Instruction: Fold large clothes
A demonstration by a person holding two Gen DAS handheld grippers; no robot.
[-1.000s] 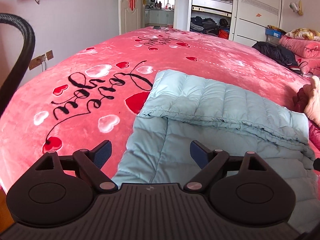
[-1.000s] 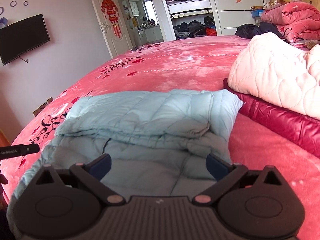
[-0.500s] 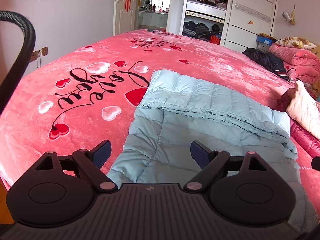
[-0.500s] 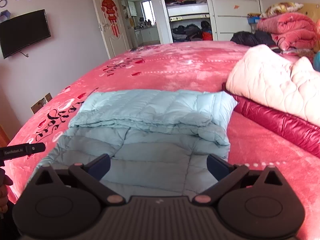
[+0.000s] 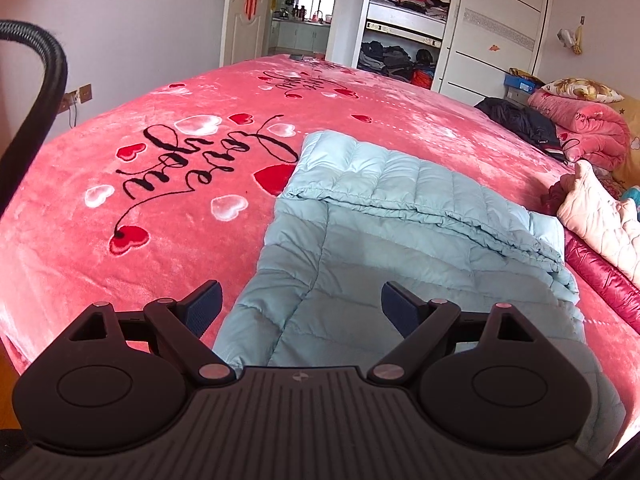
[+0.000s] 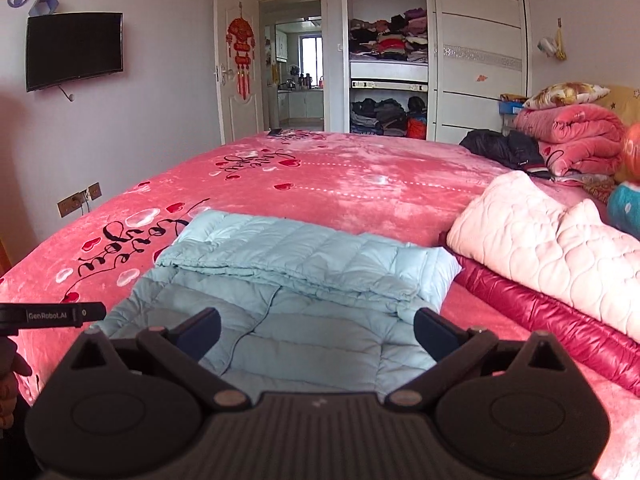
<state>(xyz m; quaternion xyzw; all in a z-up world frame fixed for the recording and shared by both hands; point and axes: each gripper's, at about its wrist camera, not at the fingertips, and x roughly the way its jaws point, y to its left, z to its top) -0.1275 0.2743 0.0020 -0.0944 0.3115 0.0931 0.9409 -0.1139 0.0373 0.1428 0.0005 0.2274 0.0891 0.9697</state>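
Observation:
A light blue quilted down jacket (image 5: 400, 240) lies partly folded on the pink bed (image 5: 120, 184), its far part doubled over the near part. It also shows in the right wrist view (image 6: 304, 292). My left gripper (image 5: 300, 308) is open and empty, held above the jacket's near left part. My right gripper (image 6: 316, 330) is open and empty, above the jacket's near edge. The tip of the left gripper (image 6: 52, 314) shows at the left of the right wrist view.
A pale pink quilted garment (image 6: 560, 248) lies on a dark red jacket (image 6: 560, 332) to the right of the blue one. Folded pink blankets (image 6: 568, 136) and a black garment (image 6: 500, 148) sit at the far right. A wardrobe (image 6: 472, 52) stands behind the bed.
Both grippers have pulled back and risen from the jacket, so more of the bed and room shows. Both stay open. The jacket has not moved.

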